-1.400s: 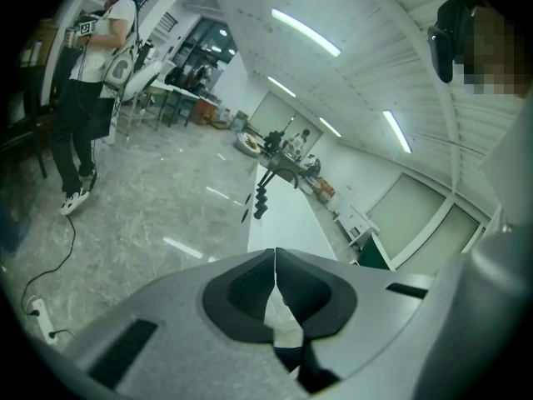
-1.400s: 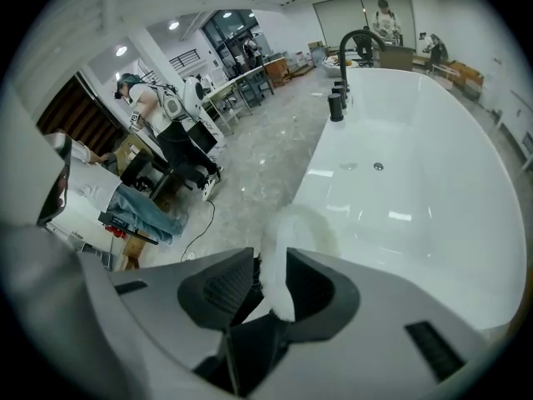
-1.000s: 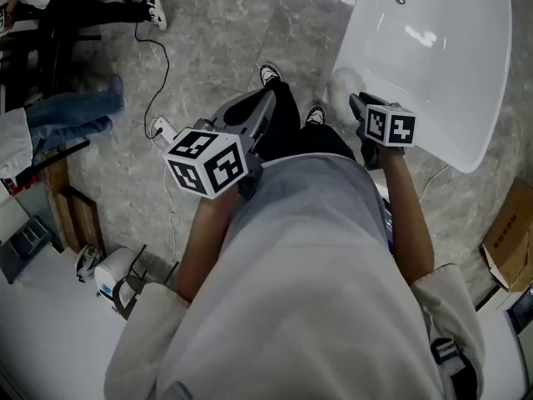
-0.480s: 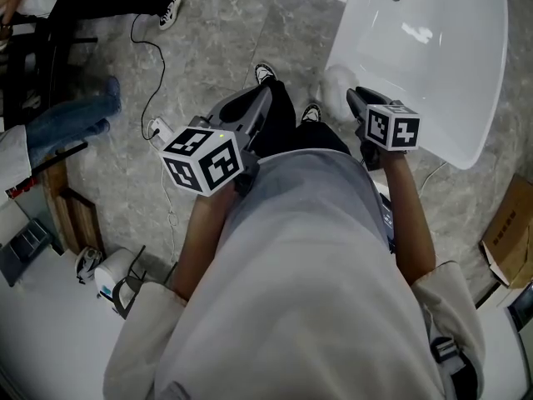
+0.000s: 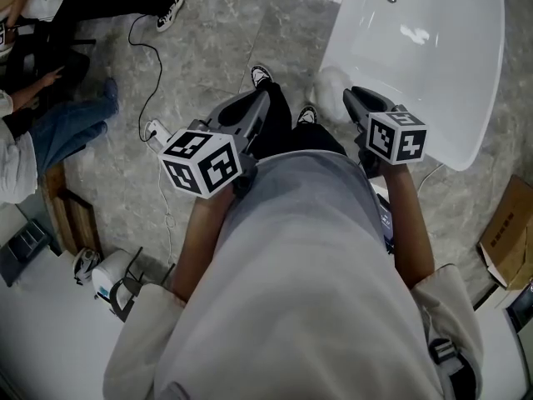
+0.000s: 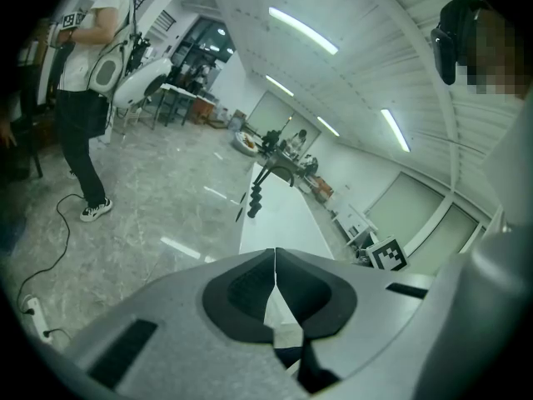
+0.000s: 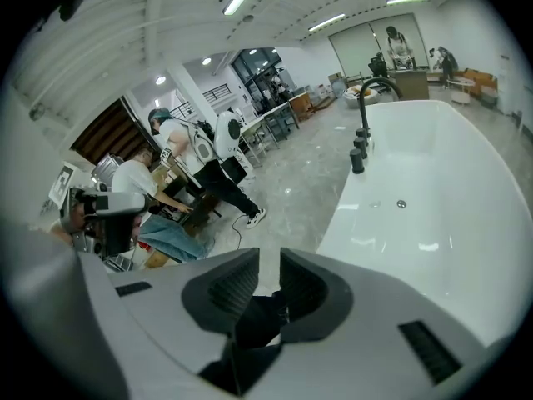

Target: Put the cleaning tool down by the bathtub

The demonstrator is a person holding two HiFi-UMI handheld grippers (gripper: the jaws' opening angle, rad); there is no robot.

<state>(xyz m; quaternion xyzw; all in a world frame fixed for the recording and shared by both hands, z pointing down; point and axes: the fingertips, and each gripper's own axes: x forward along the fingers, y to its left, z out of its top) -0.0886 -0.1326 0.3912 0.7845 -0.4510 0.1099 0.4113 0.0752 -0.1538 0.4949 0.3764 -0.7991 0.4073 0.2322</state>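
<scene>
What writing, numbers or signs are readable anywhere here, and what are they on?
No text is readable anywhere.
Dark print on the cardboard box: too small to read.
The left gripper's cube and right gripper's cube: black-and-white square patterns, no letters.
The wall poster: blurred.

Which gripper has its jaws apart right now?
The right gripper: a clear gap shows between its jaws, which have just been closing, with nothing held. On the left gripper the jaws meet at the tips.
</scene>
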